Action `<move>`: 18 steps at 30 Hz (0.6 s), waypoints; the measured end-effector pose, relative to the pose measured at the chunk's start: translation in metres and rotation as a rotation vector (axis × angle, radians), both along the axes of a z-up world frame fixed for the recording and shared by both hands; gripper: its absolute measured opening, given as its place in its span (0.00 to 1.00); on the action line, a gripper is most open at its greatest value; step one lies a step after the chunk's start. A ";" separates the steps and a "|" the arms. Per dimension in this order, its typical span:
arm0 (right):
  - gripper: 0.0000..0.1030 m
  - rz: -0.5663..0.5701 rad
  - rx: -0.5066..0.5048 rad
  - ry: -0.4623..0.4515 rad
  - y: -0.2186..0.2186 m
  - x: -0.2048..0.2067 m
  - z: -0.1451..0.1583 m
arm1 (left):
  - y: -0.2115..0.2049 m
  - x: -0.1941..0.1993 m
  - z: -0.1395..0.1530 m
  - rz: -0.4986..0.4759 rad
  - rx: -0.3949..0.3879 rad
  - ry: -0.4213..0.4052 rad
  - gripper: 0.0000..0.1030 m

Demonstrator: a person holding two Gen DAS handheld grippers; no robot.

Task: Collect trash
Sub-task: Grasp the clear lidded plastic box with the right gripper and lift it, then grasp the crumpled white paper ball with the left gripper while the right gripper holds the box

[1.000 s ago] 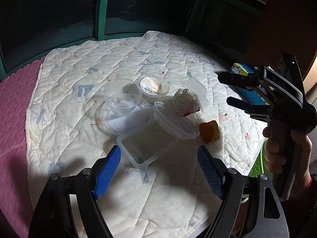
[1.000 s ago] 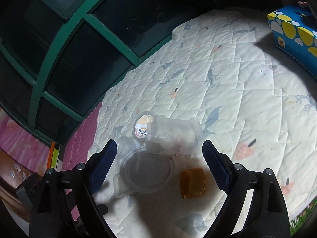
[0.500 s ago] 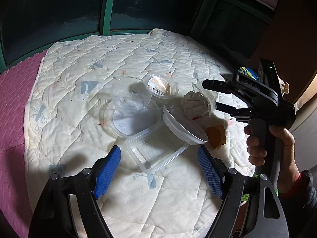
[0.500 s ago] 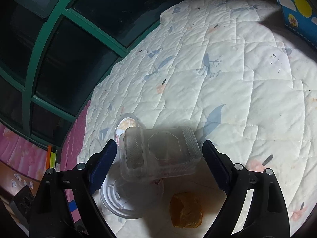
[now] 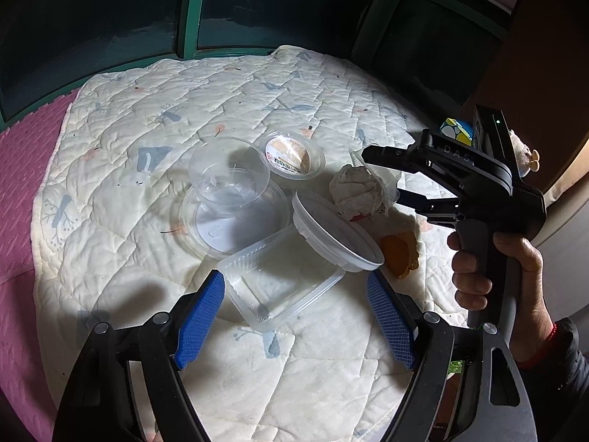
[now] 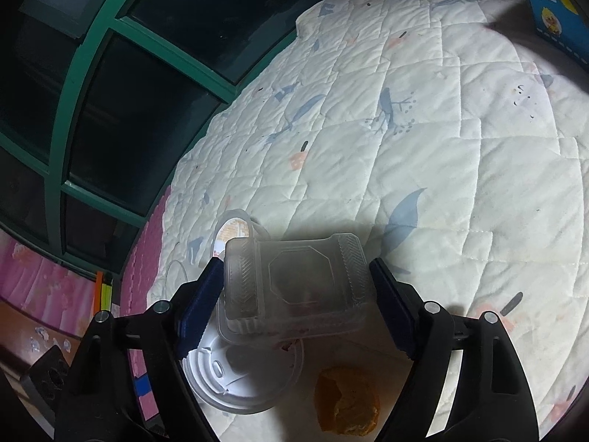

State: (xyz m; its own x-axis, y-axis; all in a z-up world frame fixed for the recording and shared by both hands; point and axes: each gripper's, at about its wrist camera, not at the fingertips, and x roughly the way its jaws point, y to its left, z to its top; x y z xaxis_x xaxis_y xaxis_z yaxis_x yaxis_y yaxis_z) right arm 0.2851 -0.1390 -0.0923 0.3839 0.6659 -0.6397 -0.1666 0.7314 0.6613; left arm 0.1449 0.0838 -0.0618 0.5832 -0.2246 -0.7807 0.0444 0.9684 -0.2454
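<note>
Trash lies on a white quilted mat [image 5: 121, 118]: a clear rectangular tray [image 5: 283, 283], a tilted white round lid [image 5: 335, 232], a clear round bowl [image 5: 228, 176] on a clear lid, a small labelled cup [image 5: 292, 156], crumpled paper [image 5: 355, 191] and an orange peel [image 5: 399, 254]. My left gripper [image 5: 294, 316] is open around the near end of the rectangular tray. My right gripper [image 6: 292, 305] is open with a clear ribbed box [image 6: 294, 280] between its fingers; in the left wrist view it reaches in from the right beside the crumpled paper.
A blue patterned box [image 6: 552, 11] stands at the mat's far right corner. A green-framed dark window [image 6: 73, 84] runs behind the mat. A pink foam mat [image 5: 18, 169] borders the left side. The white lid [image 6: 239, 375] and peel [image 6: 348, 401] lie below the right gripper.
Both grippers have moved in closer to the trash pile. The right gripper has come down around the clear ribbed box. The left gripper has advanced to the rectangular tray.
</note>
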 end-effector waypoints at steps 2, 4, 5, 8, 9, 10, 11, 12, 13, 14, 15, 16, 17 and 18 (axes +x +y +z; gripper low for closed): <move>0.77 -0.008 -0.001 -0.010 -0.002 -0.002 0.002 | -0.002 0.001 0.001 -0.007 0.006 -0.003 0.74; 0.76 -0.020 0.008 -0.024 -0.006 -0.006 0.007 | -0.004 0.003 0.003 -0.016 0.013 -0.011 0.74; 0.76 -0.026 0.012 -0.033 -0.009 -0.008 0.011 | -0.006 0.005 0.005 -0.022 0.018 -0.017 0.74; 0.76 -0.041 0.024 -0.063 -0.020 -0.015 0.024 | -0.014 0.011 0.010 -0.045 0.037 -0.035 0.74; 0.76 -0.048 0.029 -0.072 -0.025 -0.018 0.028 | -0.018 0.014 0.013 -0.056 0.048 -0.043 0.74; 0.76 -0.054 0.036 -0.078 -0.030 -0.021 0.032 | -0.022 0.018 0.014 -0.068 0.058 -0.048 0.74; 0.76 -0.060 0.043 -0.086 -0.036 -0.024 0.036 | -0.027 0.022 0.016 -0.080 0.066 -0.053 0.74; 0.76 -0.067 0.047 -0.097 -0.041 -0.028 0.040 | -0.031 0.026 0.019 -0.092 0.074 -0.061 0.74; 0.76 -0.074 0.046 -0.108 -0.047 -0.032 0.045 | -0.036 0.031 0.022 -0.104 0.086 -0.072 0.74; 0.76 -0.080 0.045 -0.119 -0.053 -0.036 0.048 | -0.040 0.035 0.024 -0.115 0.095 -0.078 0.74; 0.76 -0.088 0.044 -0.130 -0.059 -0.040 0.052 | -0.044 0.040 0.026 -0.125 0.101 -0.081 0.74; 0.76 -0.095 0.046 -0.139 -0.064 -0.044 0.055 | -0.048 0.045 0.027 -0.134 0.108 -0.082 0.74; 0.76 -0.106 0.048 -0.148 -0.072 -0.049 0.058 | -0.052 0.051 0.028 -0.145 0.122 -0.082 0.74; 0.76 -0.115 0.051 -0.154 -0.077 -0.054 0.060 | -0.056 0.056 0.029 -0.154 0.136 -0.082 0.74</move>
